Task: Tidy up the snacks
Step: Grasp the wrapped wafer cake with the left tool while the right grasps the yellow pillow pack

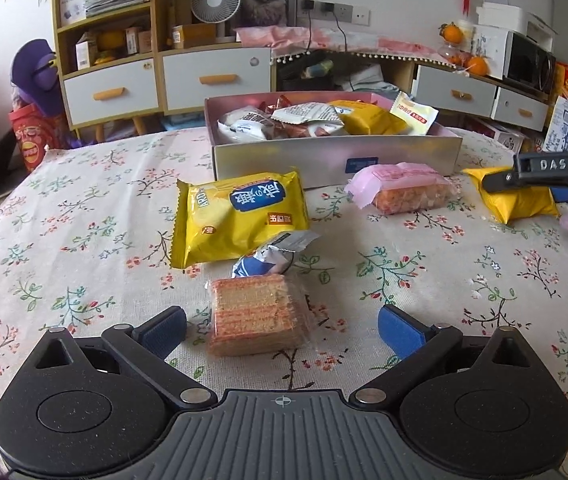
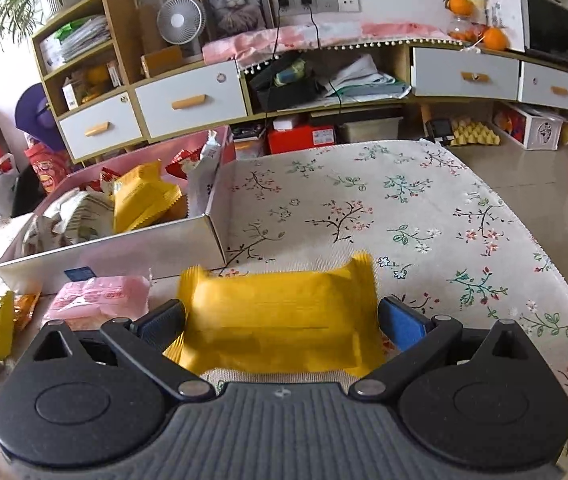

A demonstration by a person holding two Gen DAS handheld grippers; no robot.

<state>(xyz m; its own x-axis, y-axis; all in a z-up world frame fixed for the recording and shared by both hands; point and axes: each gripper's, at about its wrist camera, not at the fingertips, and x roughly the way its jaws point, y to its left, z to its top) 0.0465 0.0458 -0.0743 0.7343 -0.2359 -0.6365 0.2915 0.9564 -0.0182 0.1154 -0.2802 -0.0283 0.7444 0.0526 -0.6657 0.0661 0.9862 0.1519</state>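
Floral-clothed bench (image 2: 364,208): right tool (image 2: 281,320) spread around the yellow packet (image 2: 279,320) (light, crushable; grip its long sides). Left tool (image 1: 281,326) spread, straddling the wafer pack (image 1: 257,314). Box (image 1: 336,156) near.

Both wrist views low, forward (sharing box (image 1: 336,160))
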